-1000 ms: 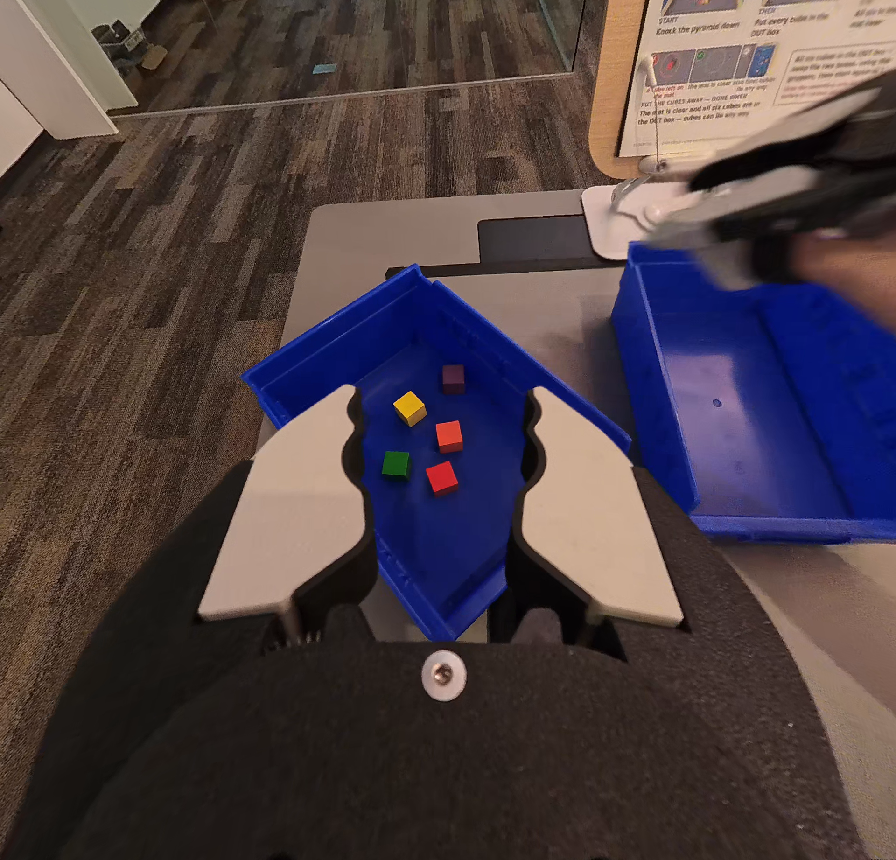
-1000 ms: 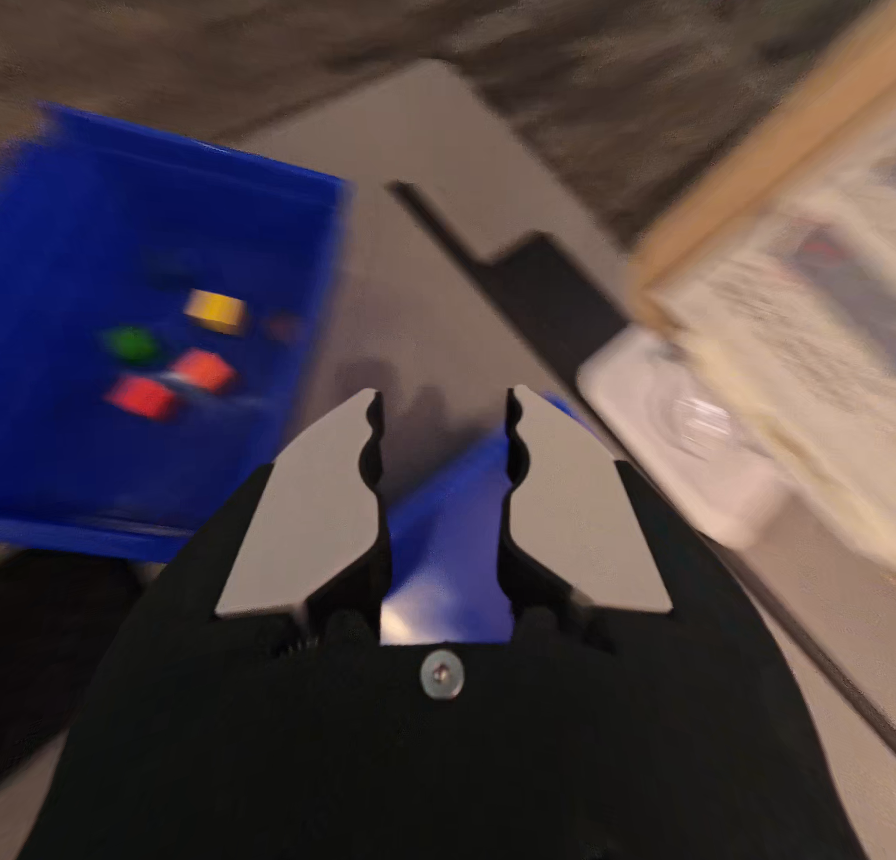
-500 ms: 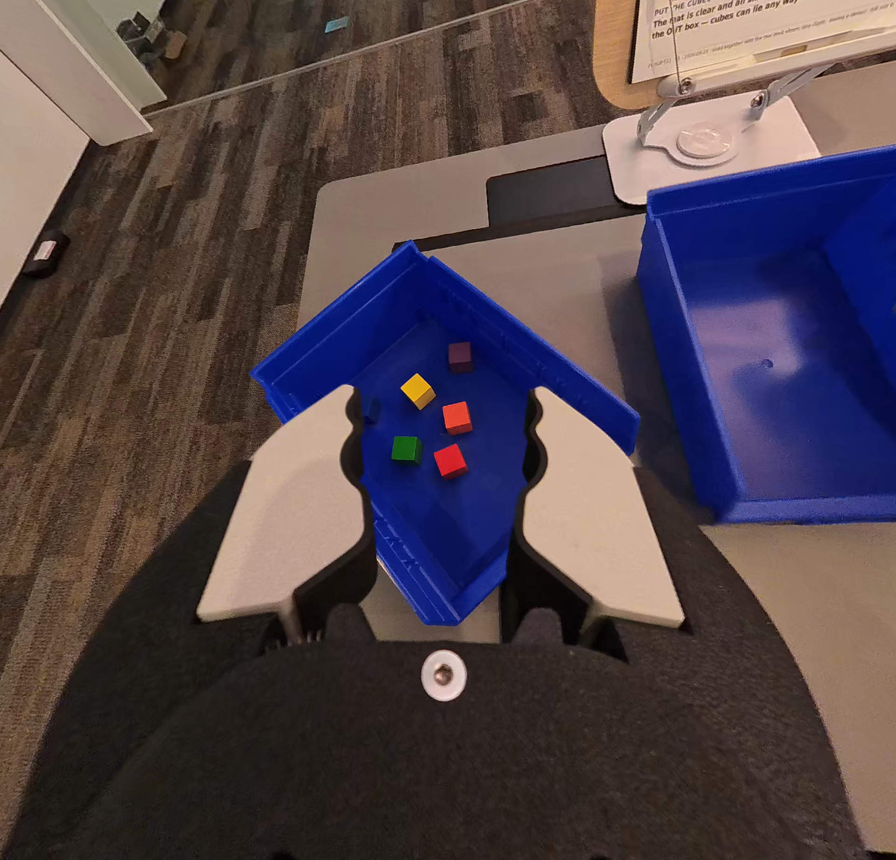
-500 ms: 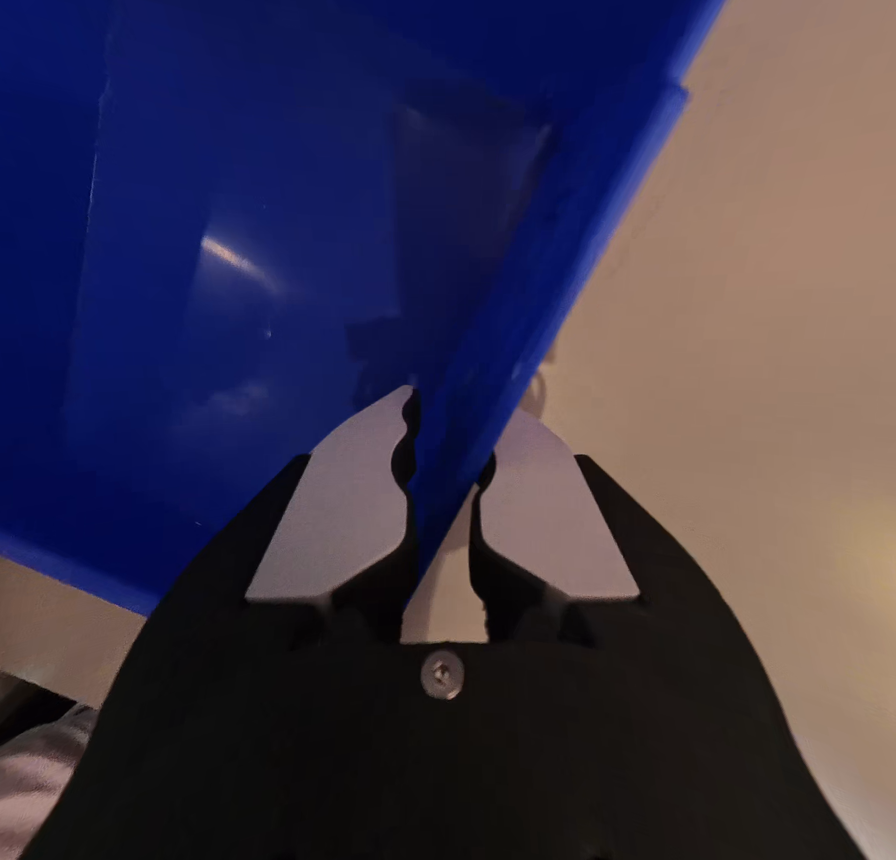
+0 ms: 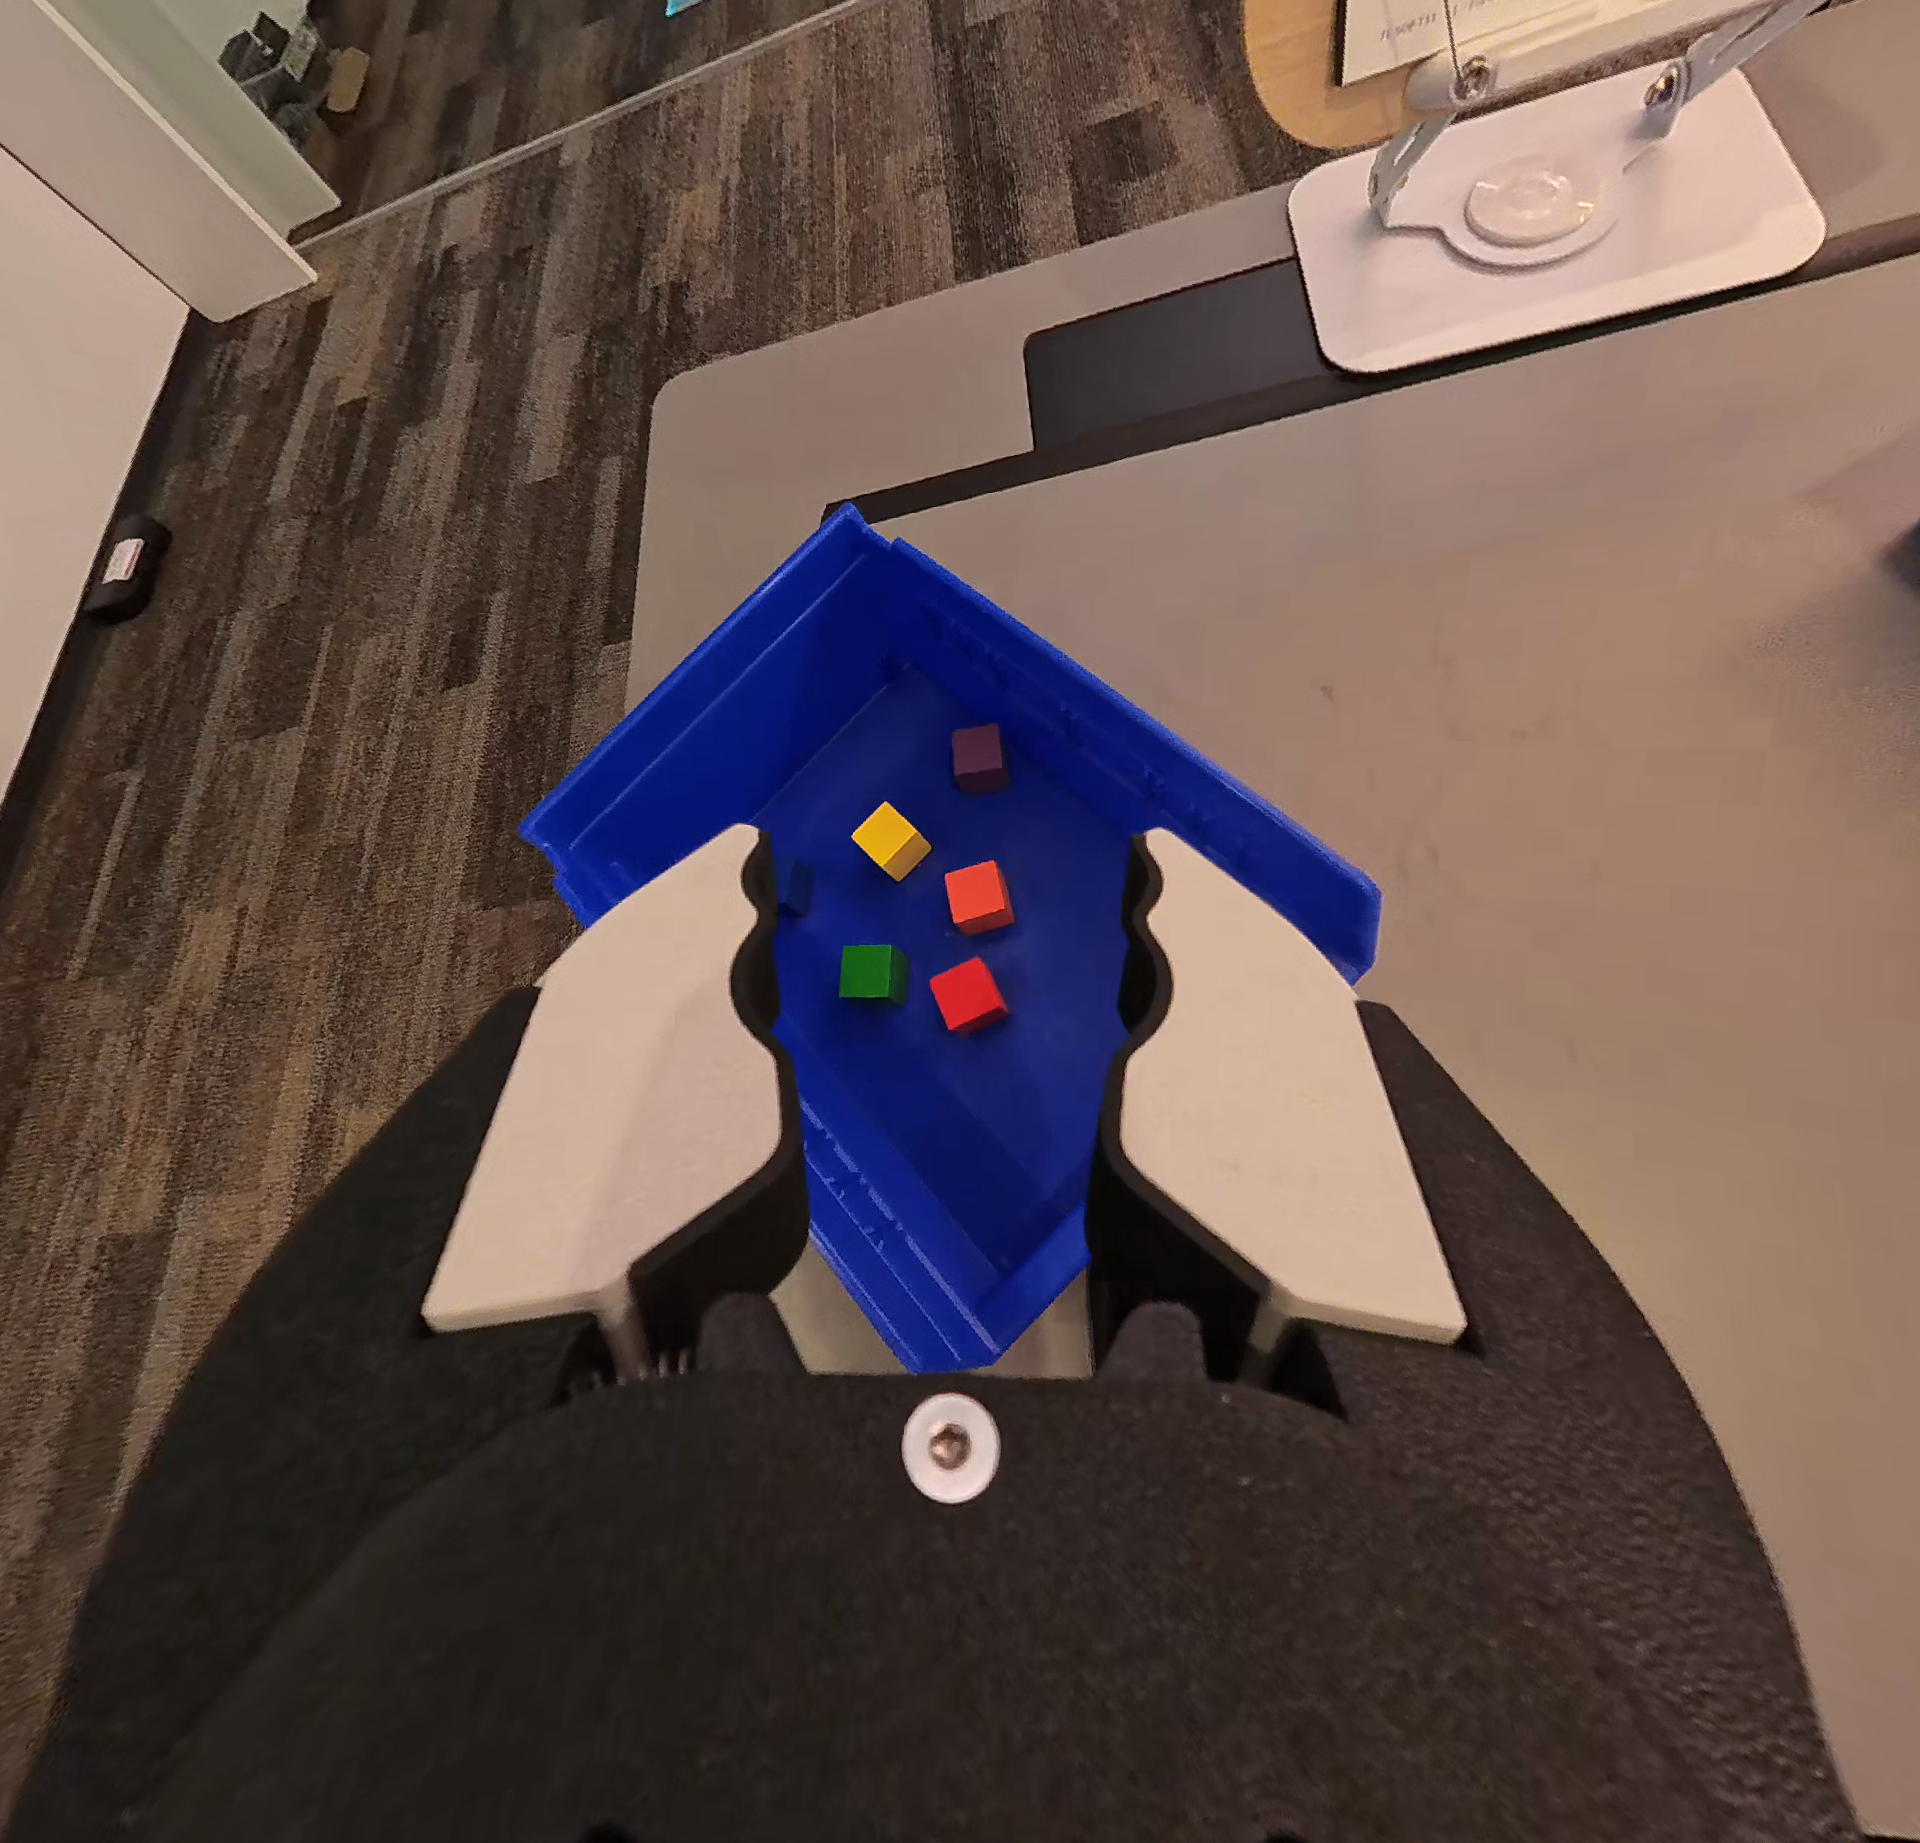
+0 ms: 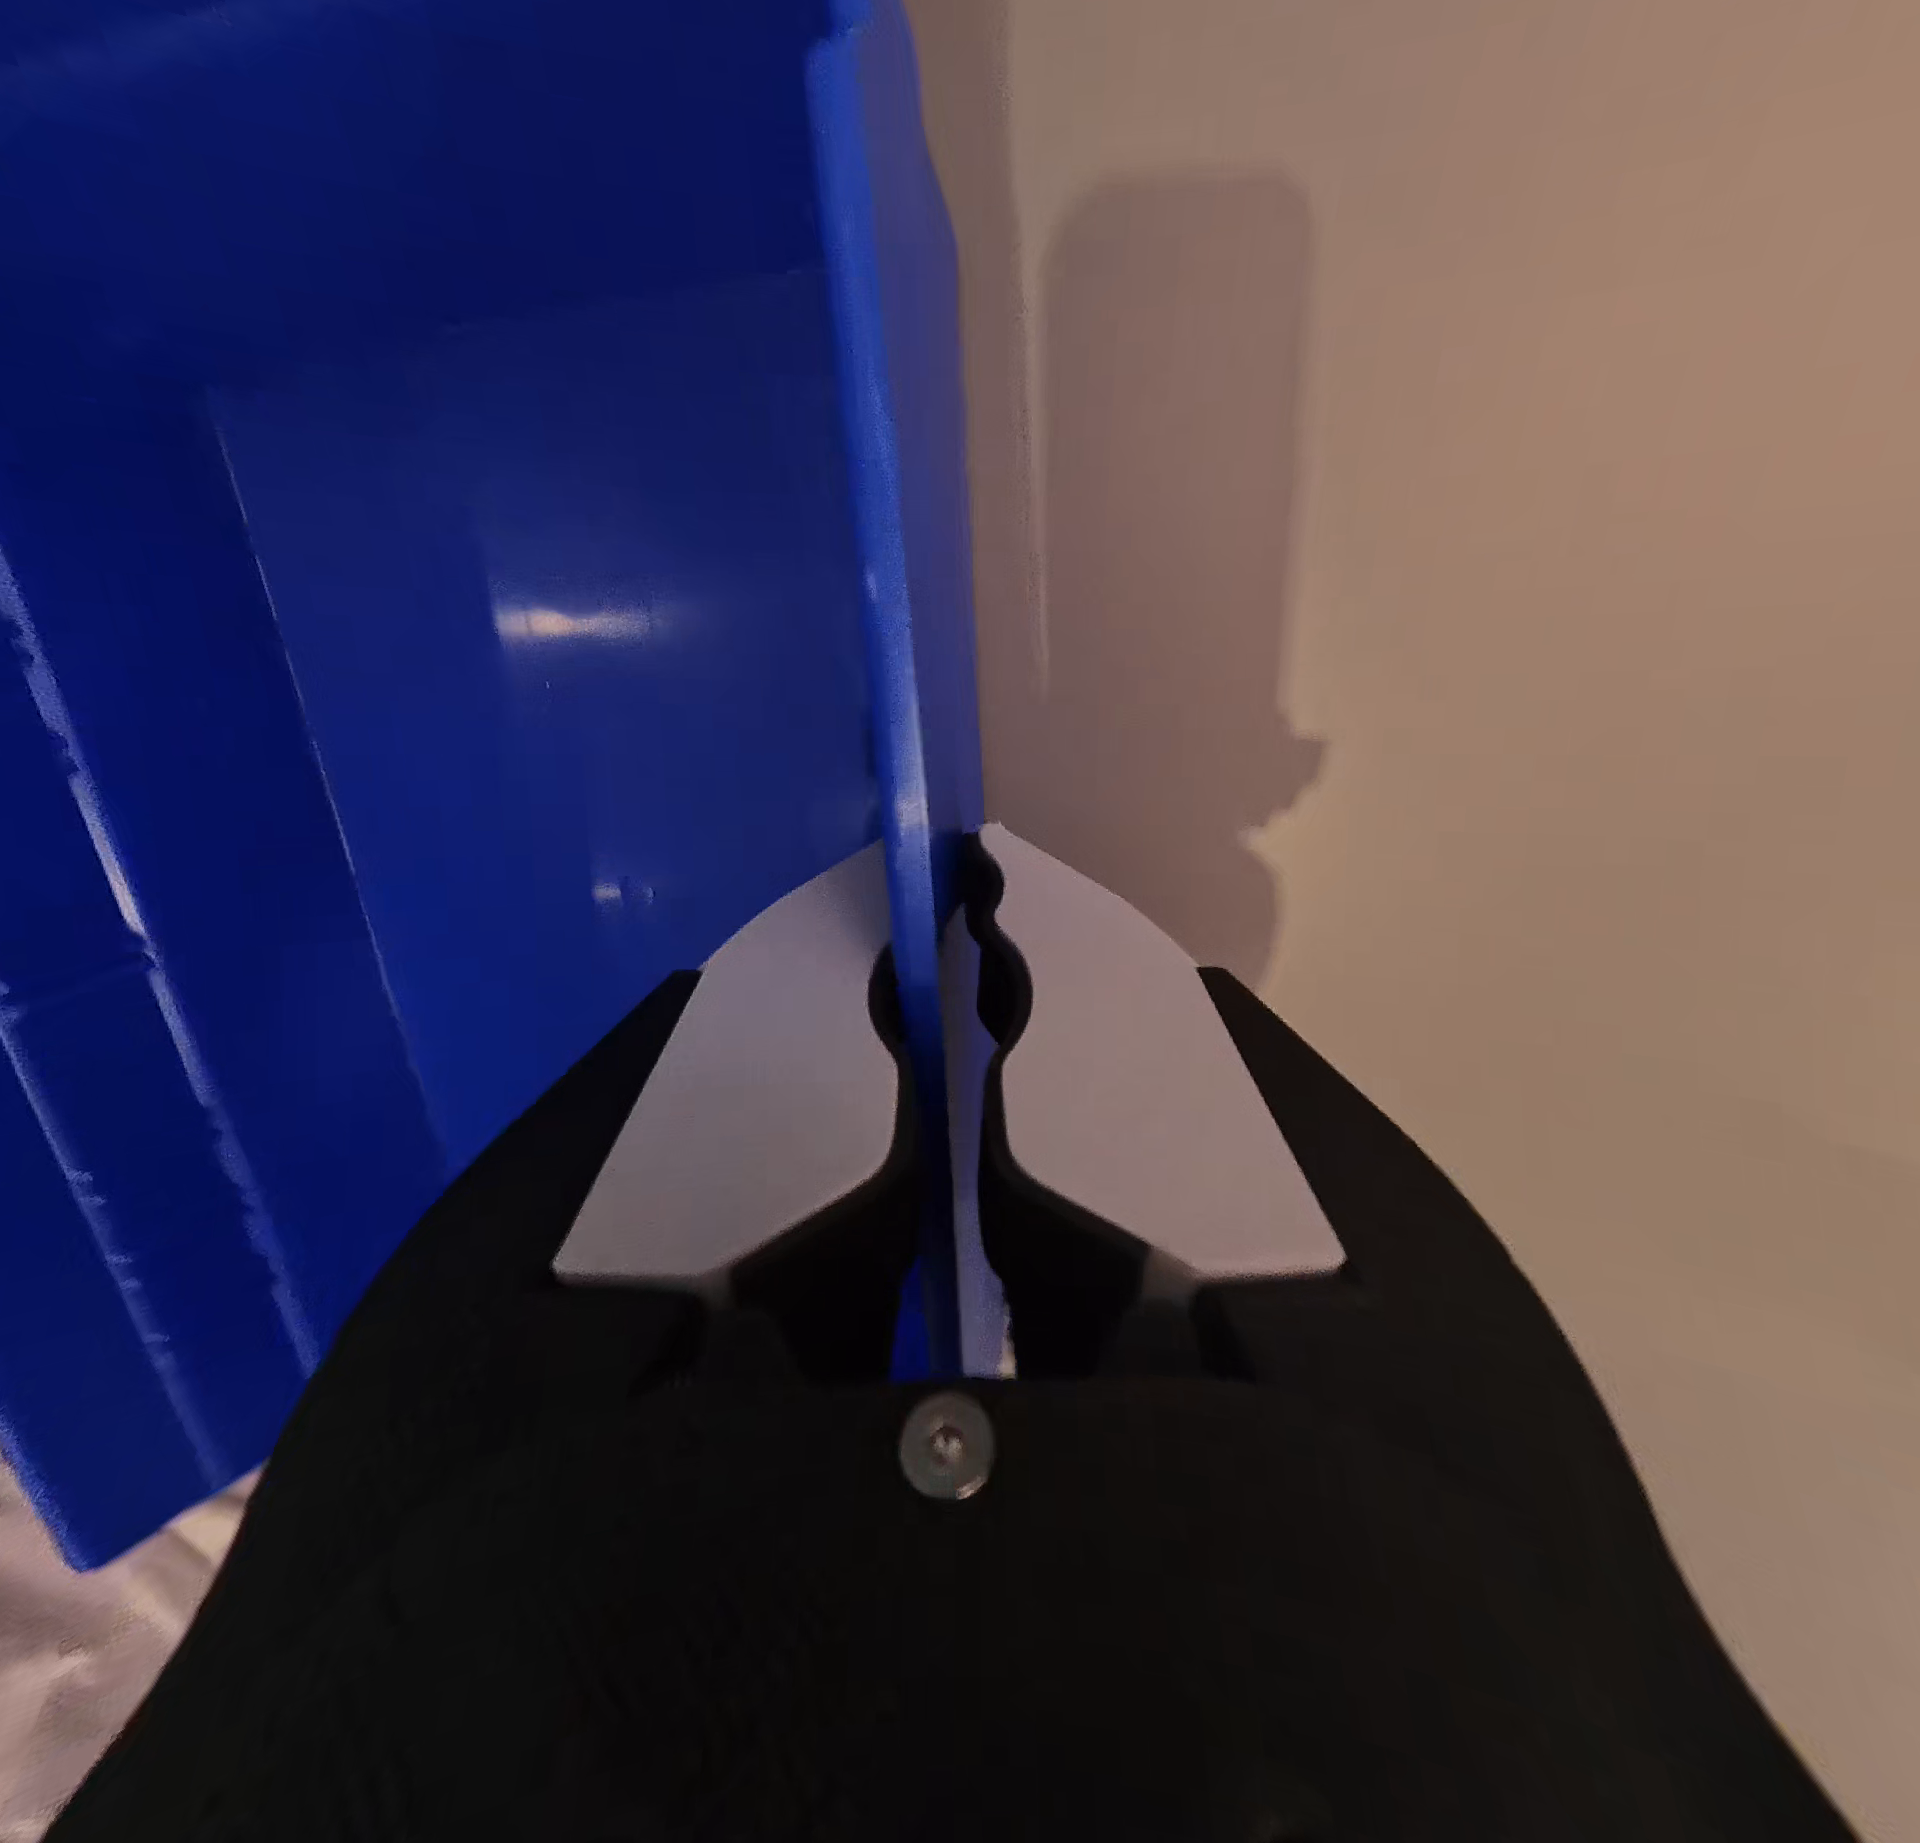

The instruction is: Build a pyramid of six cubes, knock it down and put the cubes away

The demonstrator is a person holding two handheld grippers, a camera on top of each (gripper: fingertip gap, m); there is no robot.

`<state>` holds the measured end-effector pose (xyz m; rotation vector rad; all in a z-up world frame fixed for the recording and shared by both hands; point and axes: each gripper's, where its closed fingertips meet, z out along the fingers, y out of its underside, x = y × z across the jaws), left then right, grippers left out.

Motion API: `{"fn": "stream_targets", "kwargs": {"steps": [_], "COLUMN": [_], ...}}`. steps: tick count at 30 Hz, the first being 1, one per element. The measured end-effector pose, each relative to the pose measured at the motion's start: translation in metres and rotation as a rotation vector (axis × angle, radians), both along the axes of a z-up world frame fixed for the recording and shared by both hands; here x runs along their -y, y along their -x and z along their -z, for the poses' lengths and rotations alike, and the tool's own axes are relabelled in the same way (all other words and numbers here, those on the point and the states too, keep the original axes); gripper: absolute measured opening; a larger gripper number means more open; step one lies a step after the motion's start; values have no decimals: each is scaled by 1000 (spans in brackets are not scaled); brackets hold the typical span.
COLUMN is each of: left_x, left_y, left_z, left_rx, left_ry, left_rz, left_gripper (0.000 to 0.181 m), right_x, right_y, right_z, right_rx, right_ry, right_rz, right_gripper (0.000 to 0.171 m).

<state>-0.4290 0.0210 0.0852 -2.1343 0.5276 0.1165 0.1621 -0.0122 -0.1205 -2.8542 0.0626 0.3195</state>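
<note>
Left gripper (image 5: pixel 943 858) spread wide, empty, above blue bin (image 5: pixel 727 692) at grey table's (image 5: pixel 1455 754) 9 o'clock corner. Inside bin: blue cube (image 5: pixel 798 887) by left finger, green cube (image 5: pixel 871 972), yellow cube (image 5: pixel 890 839), red cube (image 5: pixel 967 994), orange cube (image 5: pixel 978 897), purple cube (image 5: pixel 978 757) toward 12 o'clock. Right gripper (image 6: pixel 940 858) clamped on side wall of second blue bin (image 6: pixel 520 598), apparently empty.

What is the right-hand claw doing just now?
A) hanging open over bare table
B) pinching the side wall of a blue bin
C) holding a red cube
B: the right gripper is shut on the thin wall of the empty blue bin.
</note>
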Motion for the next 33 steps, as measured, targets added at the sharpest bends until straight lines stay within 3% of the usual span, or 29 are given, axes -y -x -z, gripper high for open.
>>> {"fn": "stream_targets", "kwargs": {"steps": [9, 19, 21, 23, 26, 29, 33], "left_x": [-13, -8, -7, -8, -8, -6, -11], "left_y": [27, 88, 97, 109, 121, 134, 136], "left_z": [24, 33, 32, 33, 53, 83, 119], "left_rx": [7, 114, 123, 141, 167, 124, 192], "left_ry": [111, 145, 125, 110, 187, 329, 491], "left_rz": [-88, -249, -273, -312, -348, -396, -433], "left_gripper": [61, 59, 60, 60, 61, 72, 73], "right_x": [38, 58, 53, 49, 49, 57, 51], "right_y": [-107, -130, -137, -143, -150, -153, -131], "right_z": [1, -2, -16, -38, -77, -112, -145], "right_rx": [33, 76, 137, 205, 351, 497, 505], "right_ry": [-46, -113, -223, -362, -550, -580, -701], "right_rz": [181, 216, 246, 287, 308, 294, 253], "right_gripper": [7, 9, 34, 45, 46, 50, 49]}}
